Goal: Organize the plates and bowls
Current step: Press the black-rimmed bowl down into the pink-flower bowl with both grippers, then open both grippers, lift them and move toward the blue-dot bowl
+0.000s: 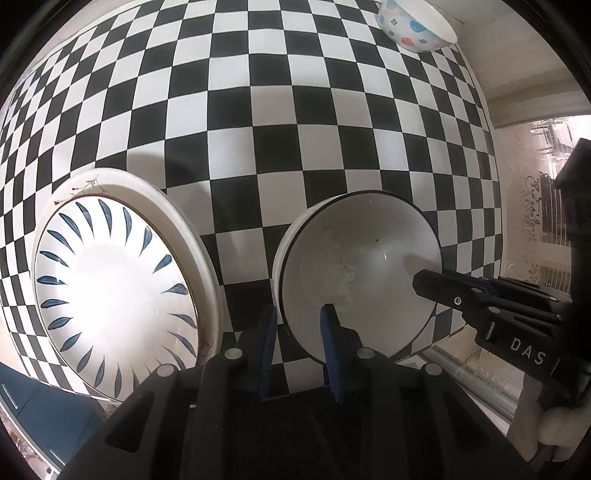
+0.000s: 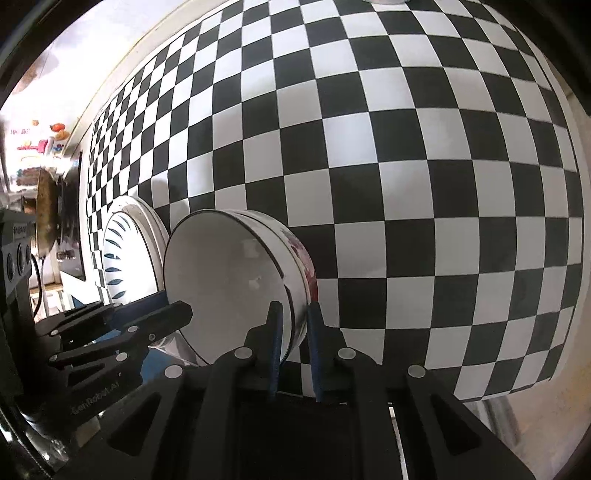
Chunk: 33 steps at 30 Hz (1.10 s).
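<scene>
The white ceramic bowl with a thin black rim (image 1: 360, 273) is held between both tongs, its mouth facing the cameras rather than upward. The left gripper (image 1: 301, 325) is clamped on the near rim, one blue finger inside, one outside. The right gripper (image 2: 295, 325) pinches the opposite rim wall likewise. Count: two bowls, the second a small floral-printed one (image 1: 415, 24) far ahead of the left gripper; one blue-leaf plate (image 1: 114, 284) left of it, on a rimmed white plate (image 1: 201, 254), upon the black-and-white checkered cloth (image 1: 258, 129).
</scene>
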Available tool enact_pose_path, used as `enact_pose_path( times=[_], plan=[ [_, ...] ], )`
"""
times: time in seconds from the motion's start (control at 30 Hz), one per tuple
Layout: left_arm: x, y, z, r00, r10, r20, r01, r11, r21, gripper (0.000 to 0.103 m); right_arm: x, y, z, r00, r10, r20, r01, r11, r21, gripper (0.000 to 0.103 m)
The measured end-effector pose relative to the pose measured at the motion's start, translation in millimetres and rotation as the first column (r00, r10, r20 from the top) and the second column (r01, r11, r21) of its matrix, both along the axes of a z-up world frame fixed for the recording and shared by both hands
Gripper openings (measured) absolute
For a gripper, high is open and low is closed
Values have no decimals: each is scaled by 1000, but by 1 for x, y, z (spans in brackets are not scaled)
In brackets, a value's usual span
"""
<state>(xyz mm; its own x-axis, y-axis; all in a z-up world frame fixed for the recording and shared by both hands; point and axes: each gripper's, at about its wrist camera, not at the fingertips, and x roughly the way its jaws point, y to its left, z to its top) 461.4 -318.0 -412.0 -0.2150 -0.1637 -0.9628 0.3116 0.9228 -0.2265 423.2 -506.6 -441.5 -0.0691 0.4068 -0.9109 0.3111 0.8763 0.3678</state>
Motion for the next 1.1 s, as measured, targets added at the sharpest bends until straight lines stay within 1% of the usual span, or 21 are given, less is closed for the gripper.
enact_pose_path(
  times=[0.07, 0.17, 0.27, 0.33, 0.37, 0.4, 0.43, 0.47, 0.5, 0.53, 0.6, 0.7, 0.83, 0.9, 1.0, 1.07, 1.1],
  plan=[
    [-1, -1, 6, 1000, -3, 22, 3, 1000, 5, 22, -1, -3, 1, 1000, -12, 0, 12, 1000, 9, 15],
    [-1, -4, 21, 996, -20, 87, 19, 1000, 20, 22, -1, -9, 8, 1000, -30, 7, 30, 999, 18, 15],
    [2, -8, 39, 986, -30, 164, 25, 999, 36, 23, 3, -18, 19, 999, -32, 29, 32, 999, 5, 15],
    [7, -13, 51, 975, -39, 217, 30, 999, 44, 23, 7, -25, 27, 998, -37, 51, 37, 999, -5, 17],
    [11, -15, 55, 970, -41, 241, 29, 998, 50, 23, 11, -30, 33, 997, -36, 67, 37, 999, -14, 28],
    [16, -19, 61, 962, -38, 269, 26, 998, 49, 25, 14, -34, 36, 996, -35, 78, 37, 999, -21, 49],
    [20, -21, 64, 959, -34, 280, 23, 999, 44, 26, 17, -40, 41, 994, -43, 96, 46, 999, -25, 61],
    [28, -23, 68, 956, -20, 292, 11, 999, 34, 26, 21, -48, 47, 990, -62, 125, 65, 998, -18, 83],
    [36, -26, 71, 954, -5, 301, -2, 1000, 23, 27, 23, -54, 50, 988, -70, 137, 72, 997, -13, 88],
    [44, -29, 73, 953, 5, 304, -10, 1000, 13, 28, 28, -63, 56, 984, -87, 158, 90, 996, -13, 88],
    [62, -36, 78, 950, 33, 310, -32, 999, -7, 28, 35, -73, 62, 980, -89, 176, 96, 995, -31, 88],
    [94, -55, 87, 942, 63, 330, -53, 998, -40, 28, 51, -98, 69, 971, -118, 208, 132, 990, -54, 88],
    [138, -86, 86, 943, 83, 323, -64, 996, -69, 29, 87, -138, 72, 948, -184, 258, 207, 976, -66, 88],
    [161, -102, 78, 953, 82, 290, -57, 994, -94, 29, 105, -152, 70, 940, -207, 273, 231, 971, -60, 88],
    [194, -129, 56, 977, 72, 202, -46, 990, -131, 29, 142, -178, 63, 920, -248, 302, 274, 961, -44, 88],
    [216, -145, 37, 986, 83, 145, -62, 988, -140, 29, 161, -190, 58, 914, -261, 310, 287, 957, -43, 88],
    [221, -150, 32, 988, 87, 131, -67, 987, -146, 28, 173, -196, 54, 913, -266, 310, 291, 956, -38, 88]
  ],
)
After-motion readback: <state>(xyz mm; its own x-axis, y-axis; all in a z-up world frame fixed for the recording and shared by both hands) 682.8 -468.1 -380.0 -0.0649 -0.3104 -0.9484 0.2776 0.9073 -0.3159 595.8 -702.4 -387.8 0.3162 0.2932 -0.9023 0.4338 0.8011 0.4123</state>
